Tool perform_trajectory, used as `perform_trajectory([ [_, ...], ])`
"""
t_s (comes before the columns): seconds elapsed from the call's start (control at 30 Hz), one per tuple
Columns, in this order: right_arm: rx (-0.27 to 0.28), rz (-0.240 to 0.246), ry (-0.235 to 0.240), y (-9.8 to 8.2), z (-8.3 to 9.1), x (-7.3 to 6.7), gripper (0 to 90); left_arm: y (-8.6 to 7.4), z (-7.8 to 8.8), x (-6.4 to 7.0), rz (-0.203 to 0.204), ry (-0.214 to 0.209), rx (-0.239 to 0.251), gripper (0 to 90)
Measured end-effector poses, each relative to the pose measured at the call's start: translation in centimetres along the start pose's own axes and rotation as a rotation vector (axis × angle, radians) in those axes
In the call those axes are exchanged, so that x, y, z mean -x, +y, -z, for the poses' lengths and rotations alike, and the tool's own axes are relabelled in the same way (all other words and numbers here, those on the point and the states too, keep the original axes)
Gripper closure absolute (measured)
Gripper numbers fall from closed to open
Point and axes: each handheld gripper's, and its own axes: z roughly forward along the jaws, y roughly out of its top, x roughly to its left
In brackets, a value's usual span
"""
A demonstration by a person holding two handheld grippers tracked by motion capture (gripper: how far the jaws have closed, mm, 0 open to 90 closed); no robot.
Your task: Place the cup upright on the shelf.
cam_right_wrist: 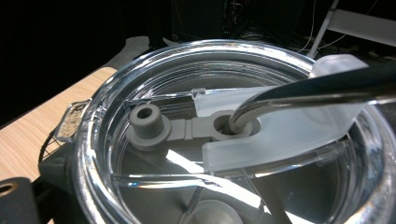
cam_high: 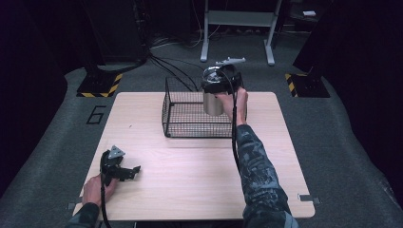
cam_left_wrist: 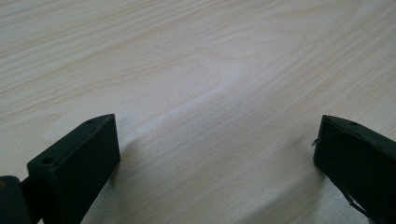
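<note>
A steel tumbler (cam_high: 212, 104) with a clear lid (cam_right_wrist: 107, 93) hangs over the back right part of a black wire basket (cam_high: 190, 129). My right gripper (cam_high: 215, 89) is shut on its top from above, with a hand behind it. In the right gripper view the lid sits very close. A metal straw (cam_right_wrist: 299, 91) passes through it beside a grey plug (cam_right_wrist: 147, 123), and one black fingertip (cam_right_wrist: 11, 198) shows at the lower left. My left gripper (cam_high: 134, 171) rests on the wooden table (cam_high: 190, 180) at the front left. It (cam_left_wrist: 219, 140) is open over bare wood.
The basket stands at the table's back middle. On the floor beyond lie black cables (cam_high: 166, 59), two hazard-striped bases (cam_high: 100, 85) and the legs of a white stand (cam_high: 237, 28). A number 6 (cam_high: 96, 114) is marked left of the table.
</note>
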Motion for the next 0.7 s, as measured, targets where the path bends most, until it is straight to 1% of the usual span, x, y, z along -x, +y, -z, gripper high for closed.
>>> perform_trajectory([
  [0.03,0.005,0.016,-0.001,0.0,-0.2,0.1,3.6,0.0,0.0,0.0,0.003,-0.001,0.001,0.2],
  [0.07,-0.002,0.004,-0.002,-0.1,-0.3,0.1,3.6,0.0,0.0,0.0,0.002,-0.001,0.000,0.2],
  [0.13,-0.001,0.007,-0.005,-0.2,-0.7,0.2,3.6,0.0,0.0,0.0,0.001,-0.001,0.000,0.2],
  [0.23,-0.008,-0.009,-0.005,-0.4,-1.1,0.3,3.6,0.0,0.0,0.0,0.000,0.000,0.000,0.2],
  [0.27,-0.008,-0.002,-0.005,-0.4,-1.2,0.4,3.6,0.0,0.0,0.0,0.002,-0.001,0.000,0.2],
  [0.33,-0.011,-0.003,-0.009,-0.6,-1.5,0.5,3.6,0.0,0.0,0.0,0.000,0.000,0.000,0.1],
  [0.37,-0.014,-0.015,-0.009,-0.6,-1.7,0.5,3.6,0.0,0.0,0.0,0.000,0.000,-0.001,0.2],
  [0.47,-0.018,-0.019,-0.013,-0.9,-2.1,0.6,3.6,0.0,0.0,0.0,0.002,-0.001,0.001,0.2],
  [0.53,-0.024,-0.033,-0.016,-1.1,-2.3,0.7,3.6,0.0,0.0,0.0,0.005,-0.004,-0.005,0.2],
  [0.57,-0.021,-0.024,-0.015,-1.2,-2.5,0.9,3.6,0.0,0.0,0.0,0.002,-0.003,-0.006,0.2],
  [0.67,-0.025,-0.037,-0.017,-1.4,-2.7,0.9,3.6,0.0,0.0,0.0,-0.001,0.000,0.000,0.2],
  [0.7,-0.029,-0.034,-0.018,-1.5,-2.8,0.9,3.6,0.0,0.0,0.0,0.006,-0.004,-0.003,0.2],
])
